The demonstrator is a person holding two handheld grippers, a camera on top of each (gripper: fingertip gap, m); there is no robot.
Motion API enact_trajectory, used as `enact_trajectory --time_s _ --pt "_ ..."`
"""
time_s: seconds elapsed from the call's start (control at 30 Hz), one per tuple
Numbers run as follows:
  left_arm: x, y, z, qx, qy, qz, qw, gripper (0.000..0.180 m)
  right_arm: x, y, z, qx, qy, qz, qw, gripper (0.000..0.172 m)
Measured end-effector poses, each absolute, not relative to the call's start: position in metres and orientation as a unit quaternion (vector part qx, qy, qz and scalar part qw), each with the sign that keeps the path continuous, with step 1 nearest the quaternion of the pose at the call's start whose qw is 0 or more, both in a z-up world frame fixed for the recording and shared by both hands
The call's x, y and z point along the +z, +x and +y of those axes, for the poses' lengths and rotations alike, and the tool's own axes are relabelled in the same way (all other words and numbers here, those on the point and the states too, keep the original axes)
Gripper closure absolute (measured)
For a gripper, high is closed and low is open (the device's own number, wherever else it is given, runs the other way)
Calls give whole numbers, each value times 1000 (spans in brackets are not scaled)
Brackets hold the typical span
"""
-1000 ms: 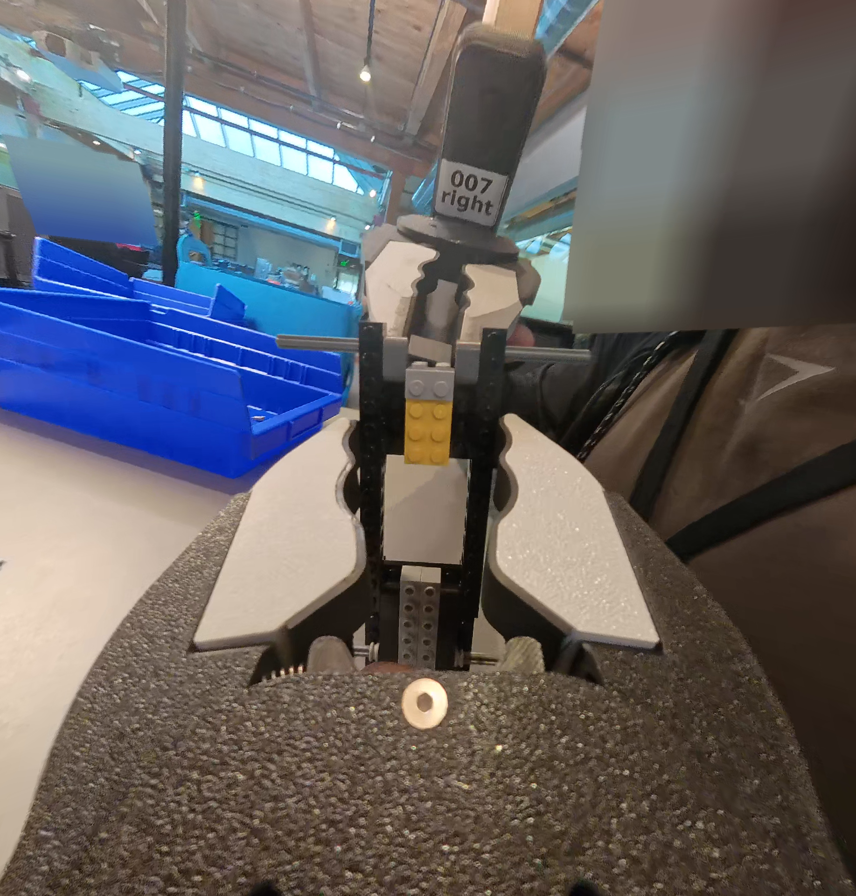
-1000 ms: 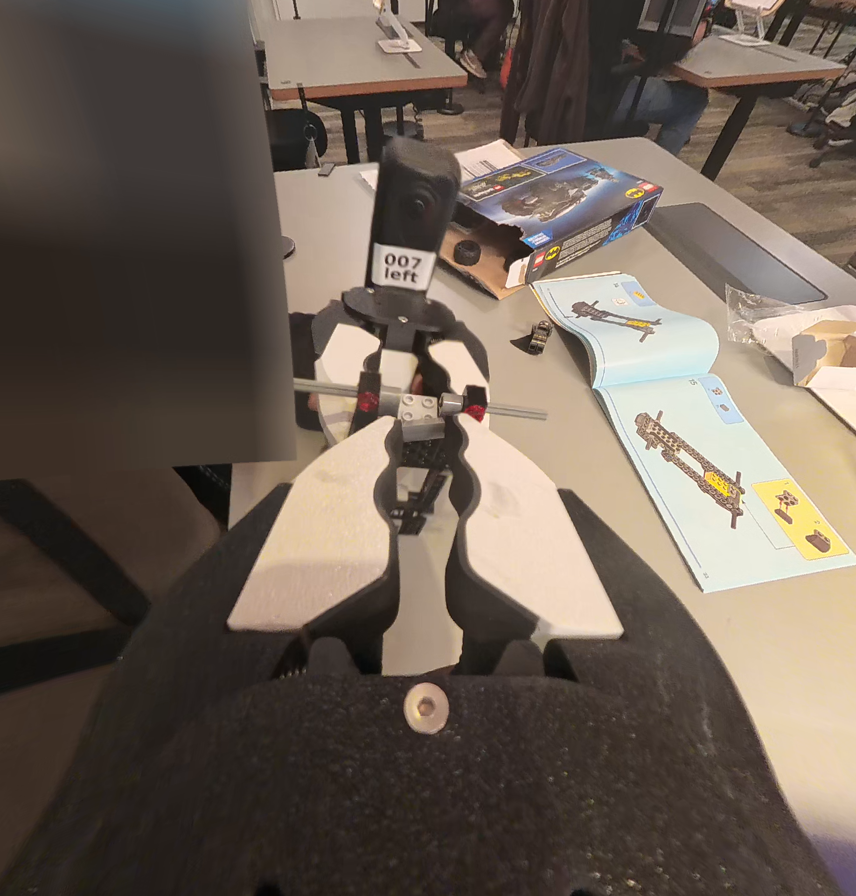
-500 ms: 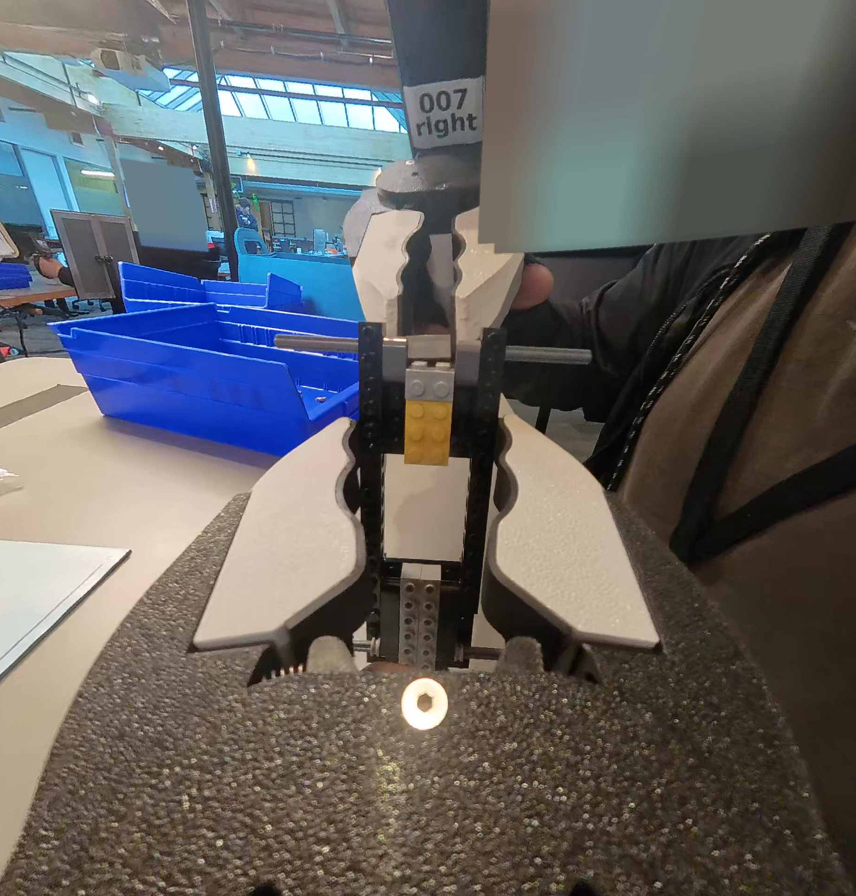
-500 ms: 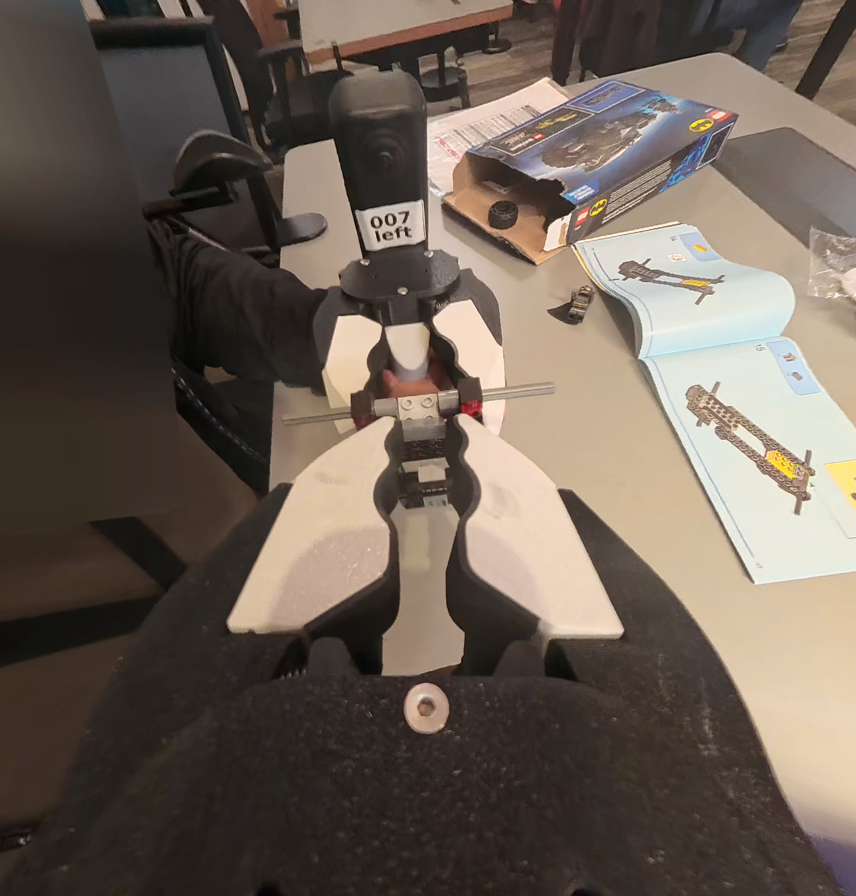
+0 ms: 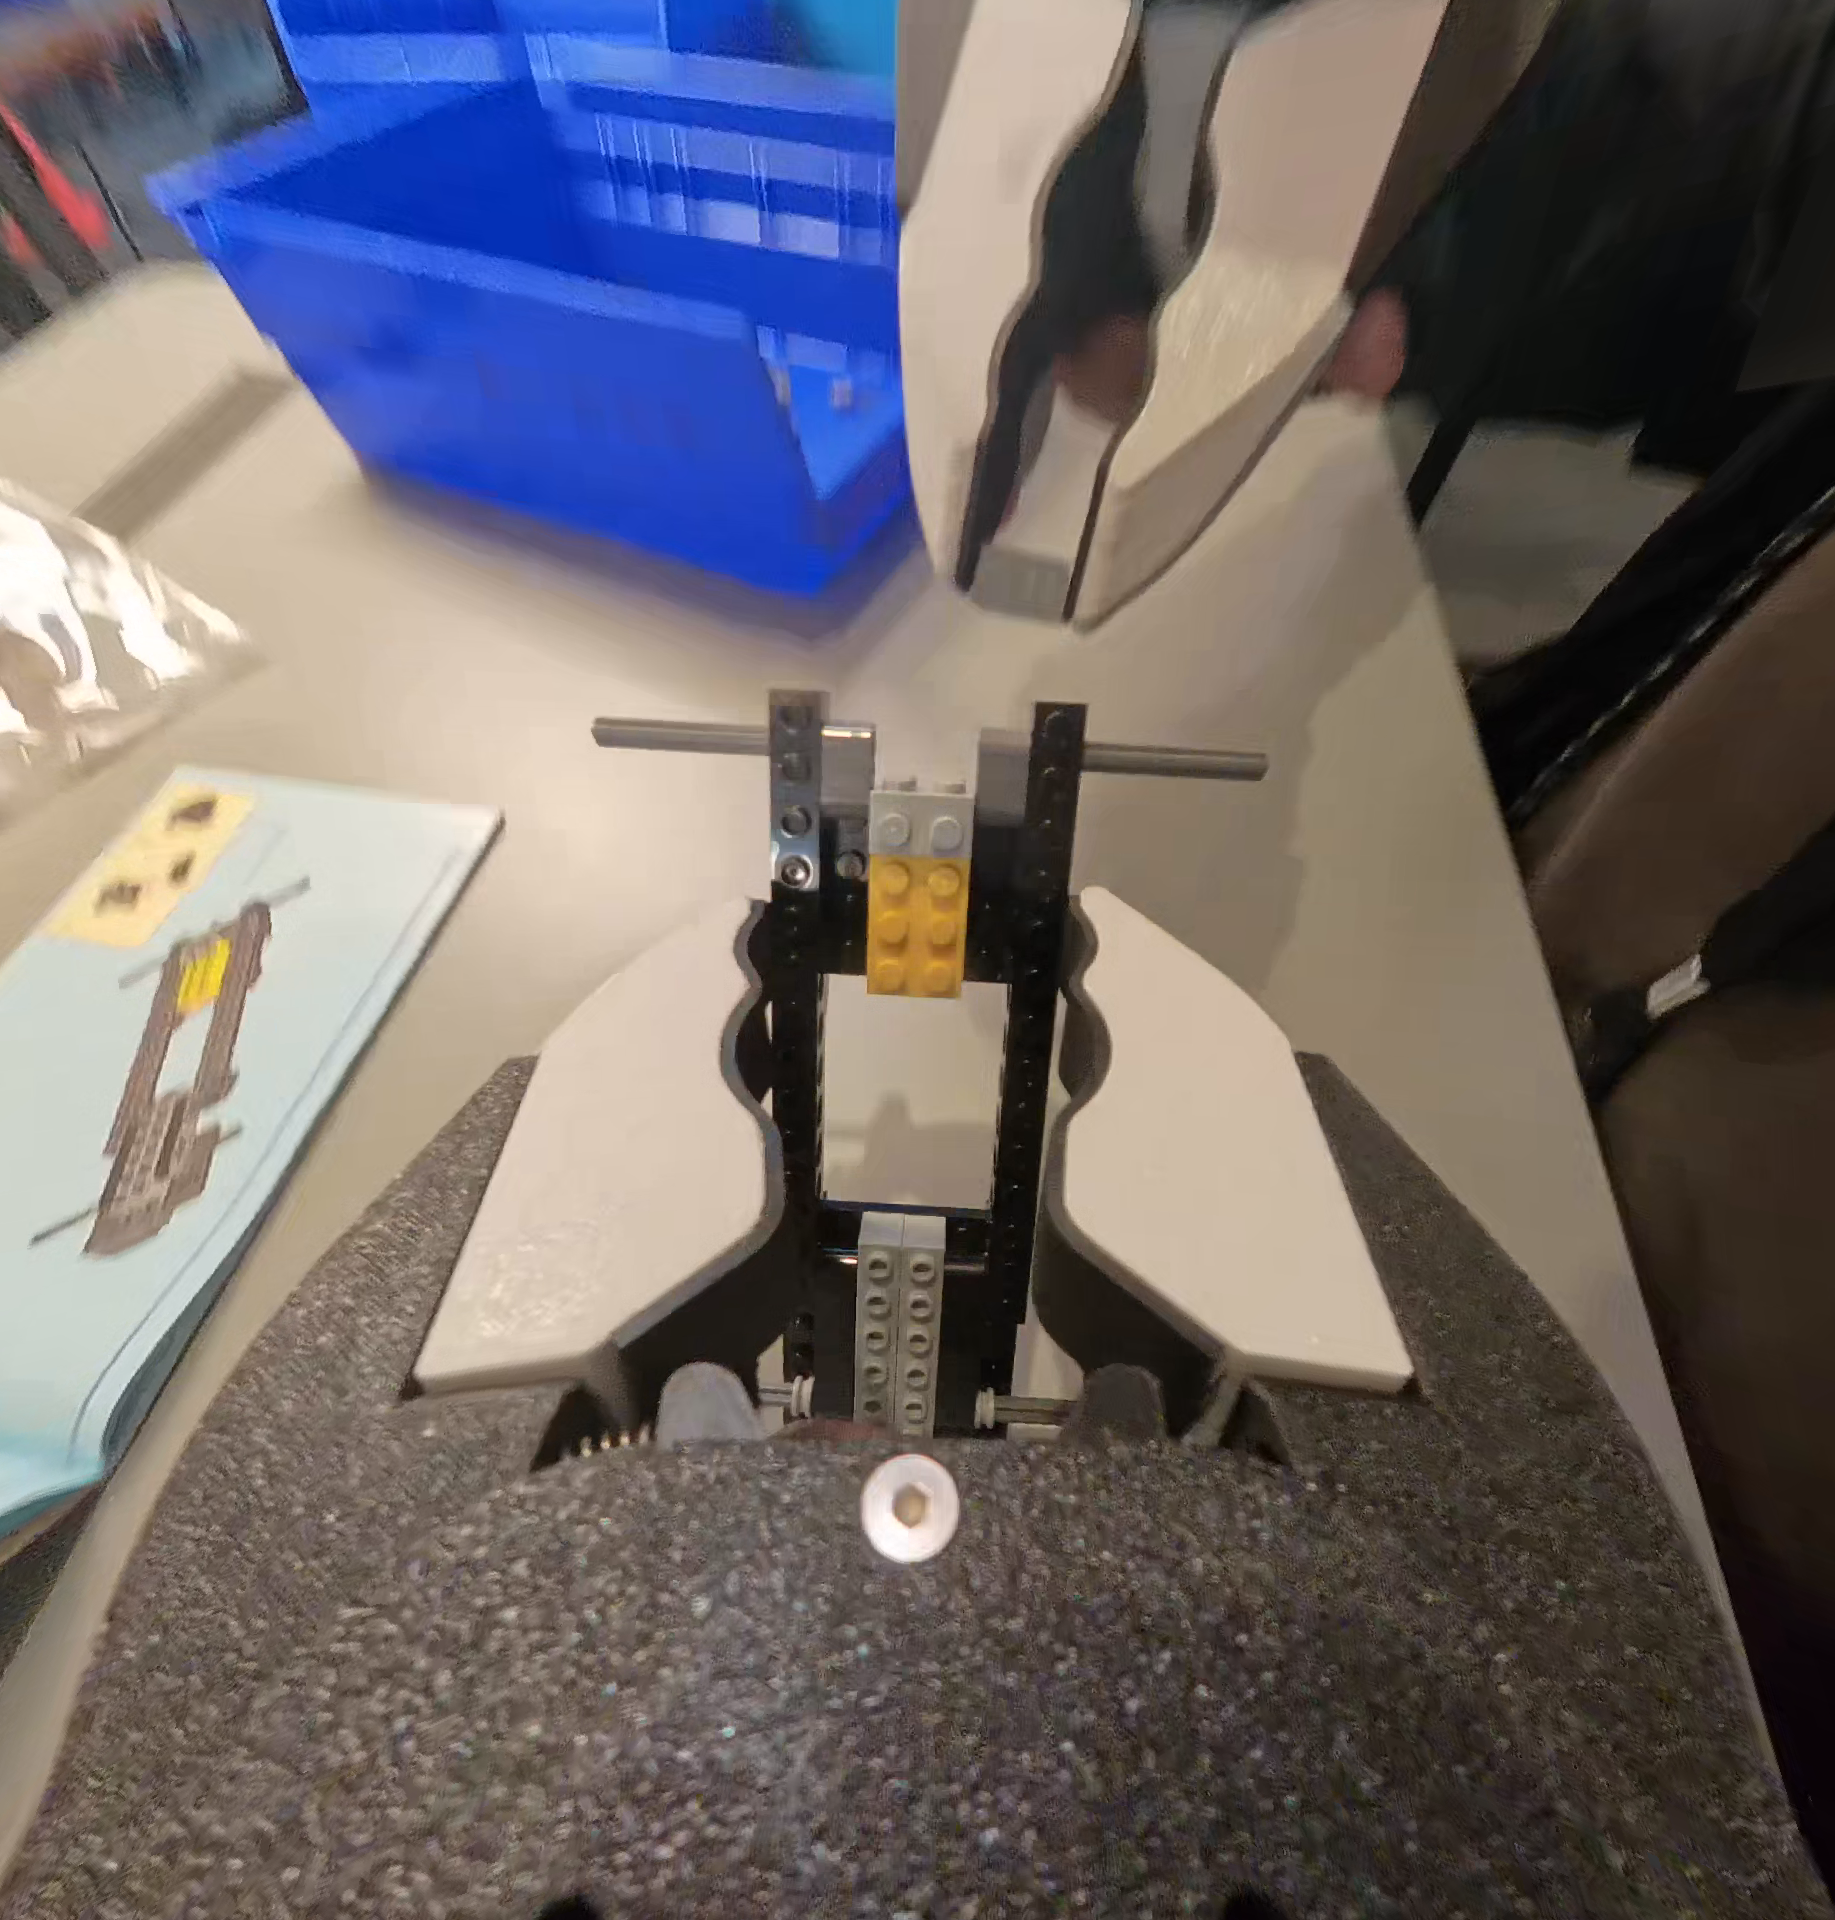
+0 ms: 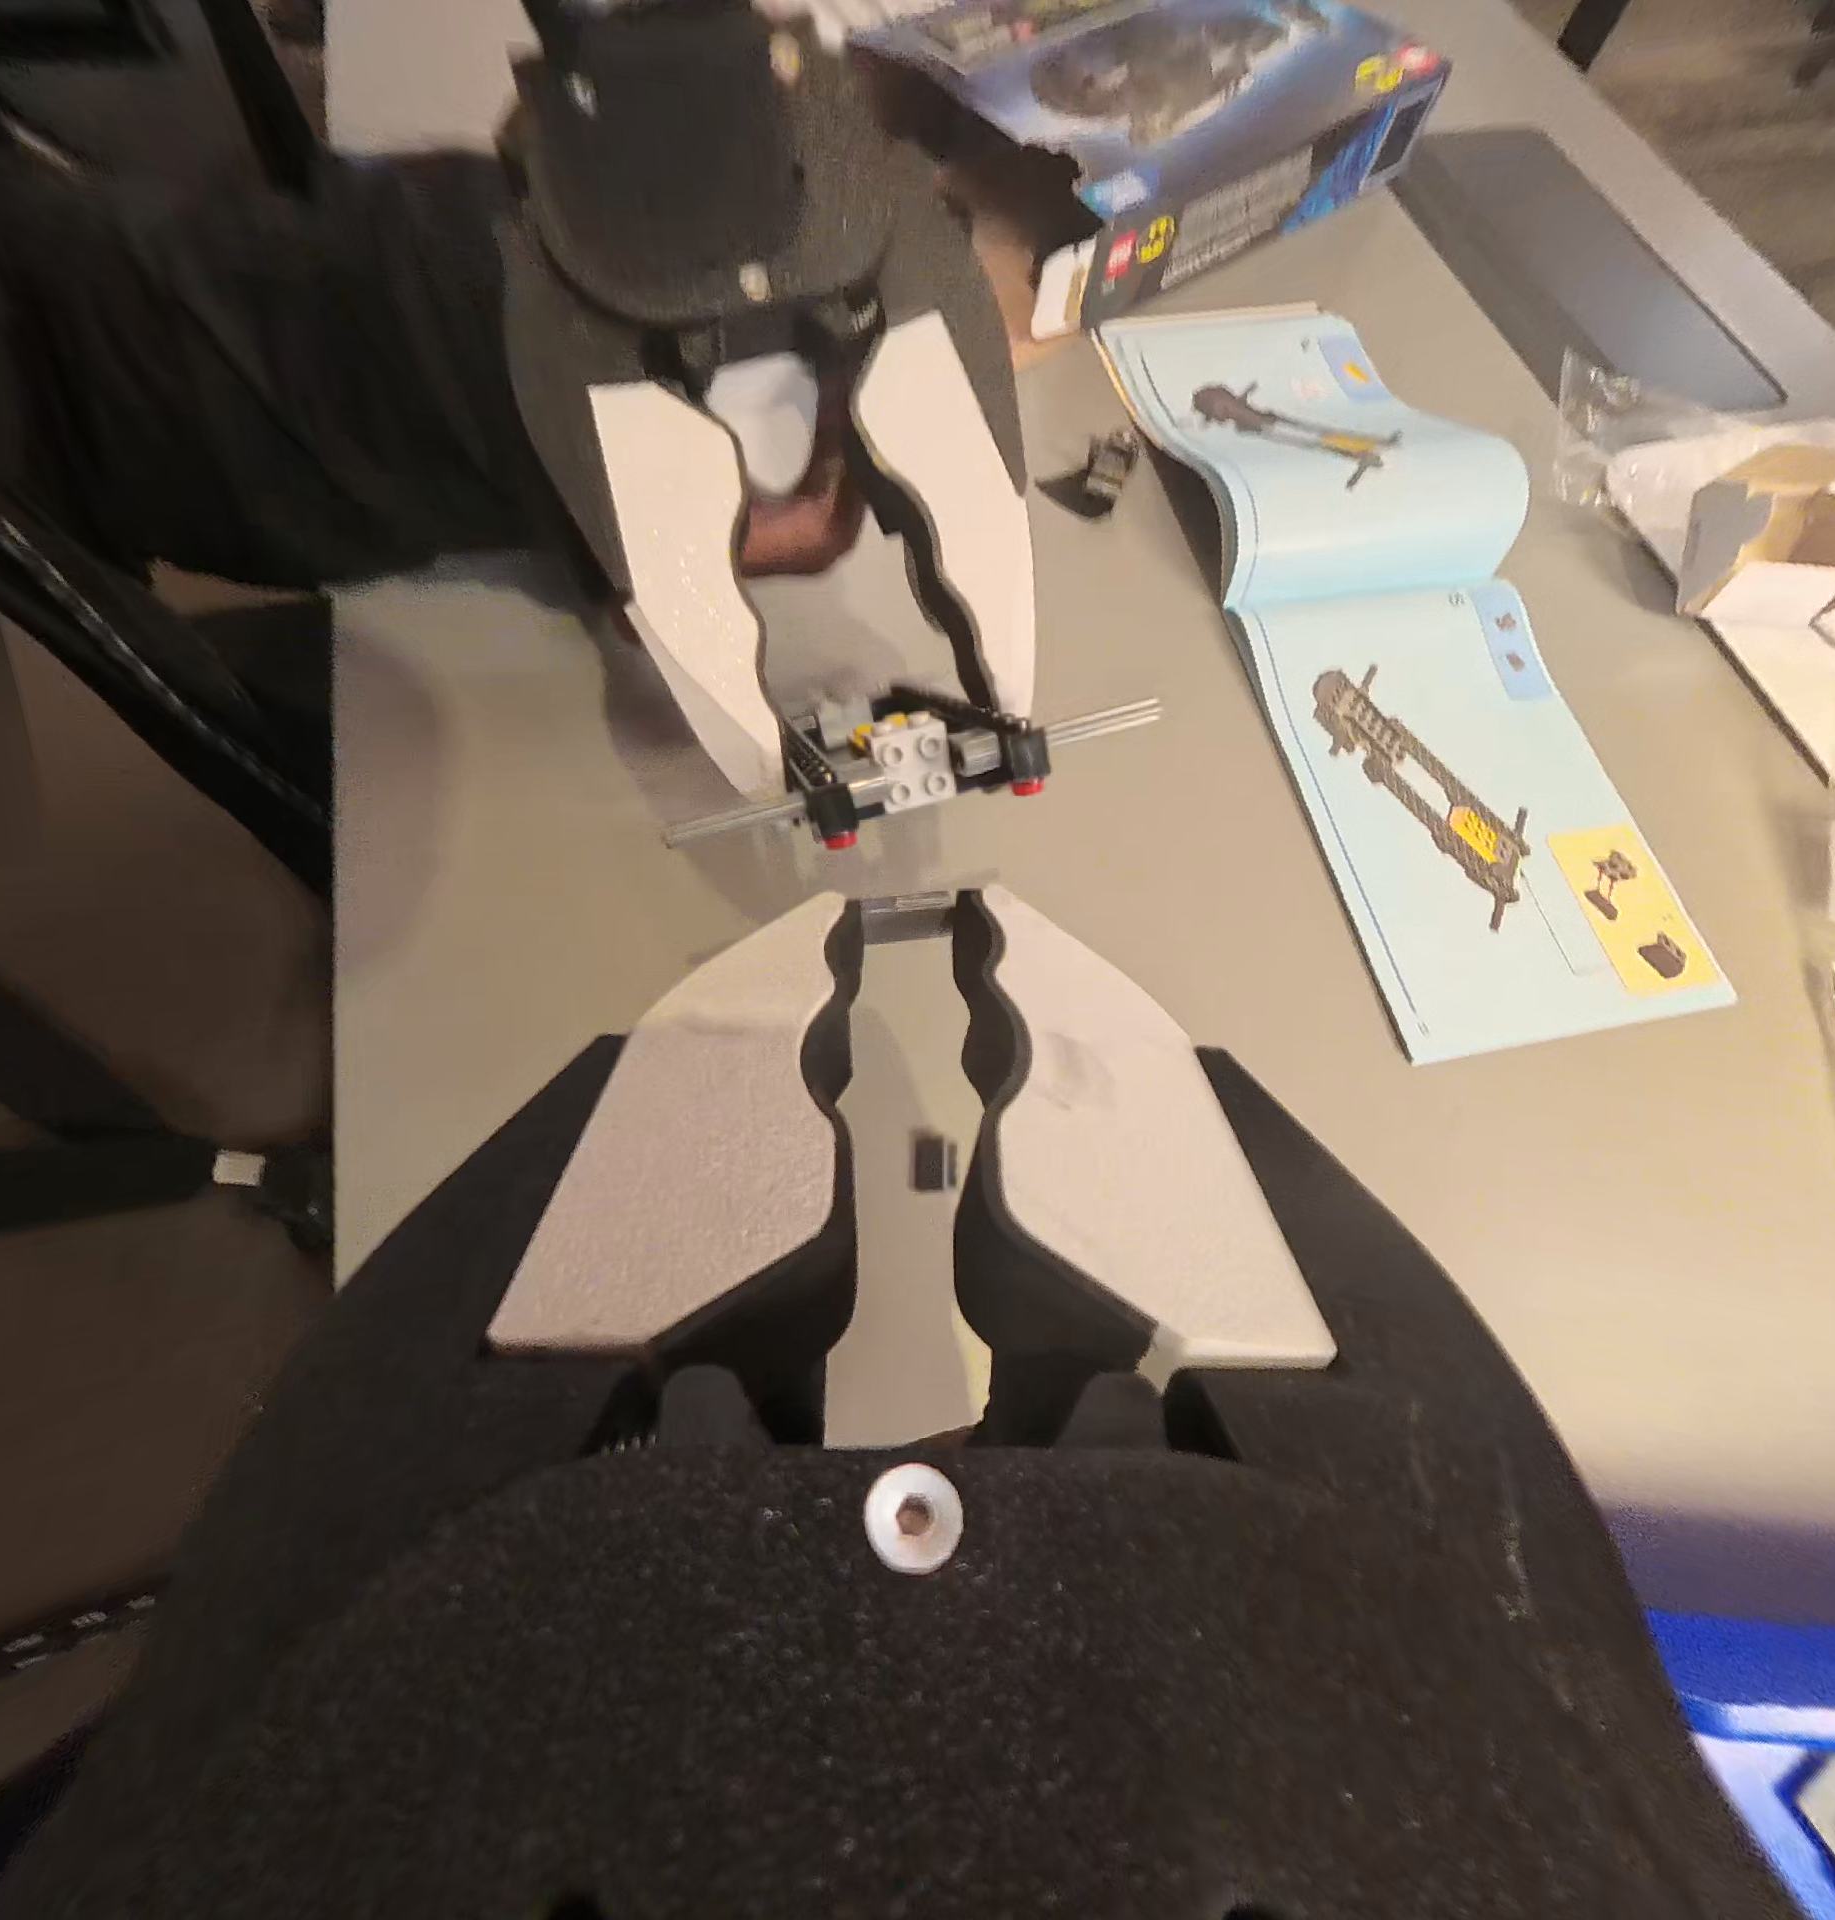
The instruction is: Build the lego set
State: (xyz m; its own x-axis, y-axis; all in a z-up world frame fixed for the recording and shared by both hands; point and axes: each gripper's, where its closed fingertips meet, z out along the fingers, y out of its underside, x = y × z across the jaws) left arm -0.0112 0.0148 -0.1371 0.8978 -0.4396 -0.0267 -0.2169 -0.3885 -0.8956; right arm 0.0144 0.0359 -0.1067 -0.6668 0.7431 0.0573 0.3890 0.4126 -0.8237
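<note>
Left gripper [image 5: 918, 935] is clamped on a brick-built frame [image 5: 1043, 1039]: two long black studded beams run forward between its white fingers [image 5: 632, 1122], and each finger presses on the outer side of a beam. The frame sticks out past the fingertips. Near its far end a yellow brick [image 5: 915, 940] sits across the middle with a small light grey brick [image 5: 918, 828] just beyond it, and a thin grey axle [image 5: 1173, 762] runs crosswise through both beams, poking out on either side. Two grey holed beams [image 5: 900, 1335] lie side by side at the near end, close to the gripper body. The right wrist view shows the frame's front end [image 6: 913, 764] with red pin tips underneath, held clear of the table.

Right gripper [image 6: 905, 914] has its jaws pinched on a small grey piece [image 6: 902, 920] right at the fingertips, a pad against each side of it. From the left wrist view the same piece [image 5: 1022, 577] sits at the tips, above and beyond the frame's far end, not touching it. View is blurred, so the piece's exact shape is unclear.

Grey table [image 6: 1152, 1195] underneath. An open light blue instruction booklet [image 6: 1412, 665] lies to the right of the grippers, a dark printed box [image 6: 1204, 135] with a torn end behind it, a small dark piece [image 6: 1105, 468] between them. A small black piece [image 6: 934, 1162] lies on the table under the right gripper. A blue plastic bin [image 5: 539, 343] stands beyond the left gripper, a clear plastic bag [image 5: 71, 623] off to its left
</note>
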Motion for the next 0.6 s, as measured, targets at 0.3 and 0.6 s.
enact_trajectory --time_s 0.3,0.6 --pt "-224 -19 -7 -54 -925 266 266 128 -149 10 42 384 -363 -829 184 155" --pt "-225 -24 -10 -40 -921 271 276 125 -165 9 31 403 -367 -824 154 155"
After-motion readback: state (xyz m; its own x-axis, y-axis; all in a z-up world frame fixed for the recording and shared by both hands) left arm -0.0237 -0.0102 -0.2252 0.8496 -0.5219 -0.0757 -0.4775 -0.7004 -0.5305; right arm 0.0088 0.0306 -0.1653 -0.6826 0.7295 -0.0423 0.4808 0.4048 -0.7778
